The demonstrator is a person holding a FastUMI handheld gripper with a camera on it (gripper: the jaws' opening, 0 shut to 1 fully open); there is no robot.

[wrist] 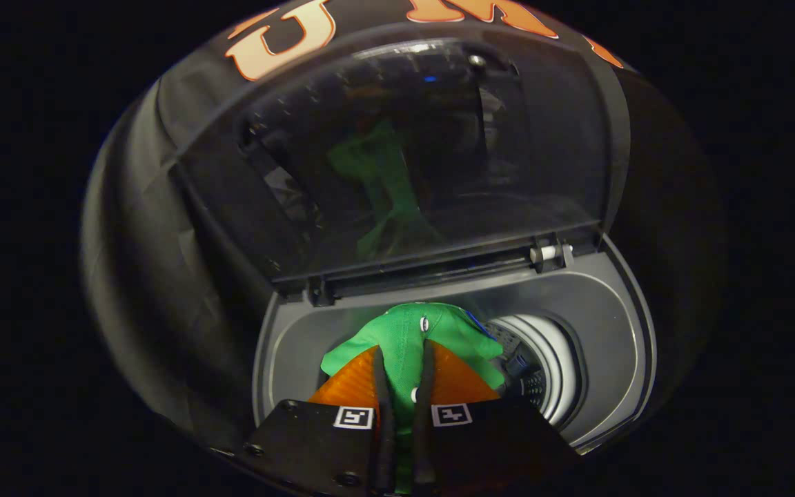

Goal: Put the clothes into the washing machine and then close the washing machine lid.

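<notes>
Green cloth (408, 338) sits pinched between my gripper's (403, 355) nearly closed fingers, both pressing it. I hold it over the washer (618, 324) drum (549, 366) mouth, below the raised lid (397, 159) behind the drum.

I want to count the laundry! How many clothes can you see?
1. A green garment is pinched between the tongs, held over the washing machine's drum. More could lie hidden in the drum beneath it.
</notes>
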